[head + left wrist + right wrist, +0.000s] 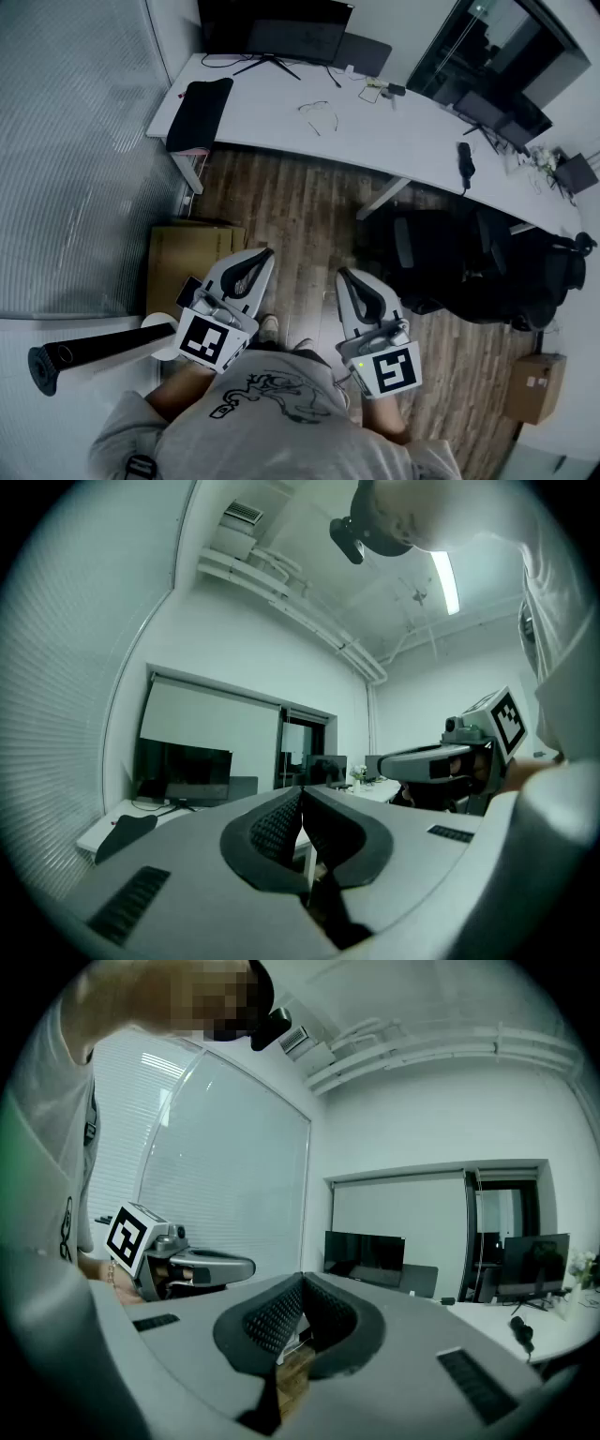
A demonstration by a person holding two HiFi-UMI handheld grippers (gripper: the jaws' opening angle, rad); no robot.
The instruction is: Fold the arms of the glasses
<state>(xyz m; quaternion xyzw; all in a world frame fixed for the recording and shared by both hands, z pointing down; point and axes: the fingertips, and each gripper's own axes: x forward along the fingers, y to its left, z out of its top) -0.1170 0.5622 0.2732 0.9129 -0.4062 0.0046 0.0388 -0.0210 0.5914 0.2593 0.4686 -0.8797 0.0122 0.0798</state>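
A long white counter [394,141] runs across the far side, with a dark monitor [272,28] at its far left end. Near the person, above the wood floor [300,216], the left tool [265,253] and the right tool [343,275] are both closed, tips together, gripping nothing. The glasses [319,112], seemingly with arms spread, lie on the counter, well apart from both tools.

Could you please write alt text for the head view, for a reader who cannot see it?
Seen from above, a person stands on a wooden floor holding the left gripper and right gripper close to the body, both shut and empty. The glasses lie on the white desk ahead, well away from both grippers.
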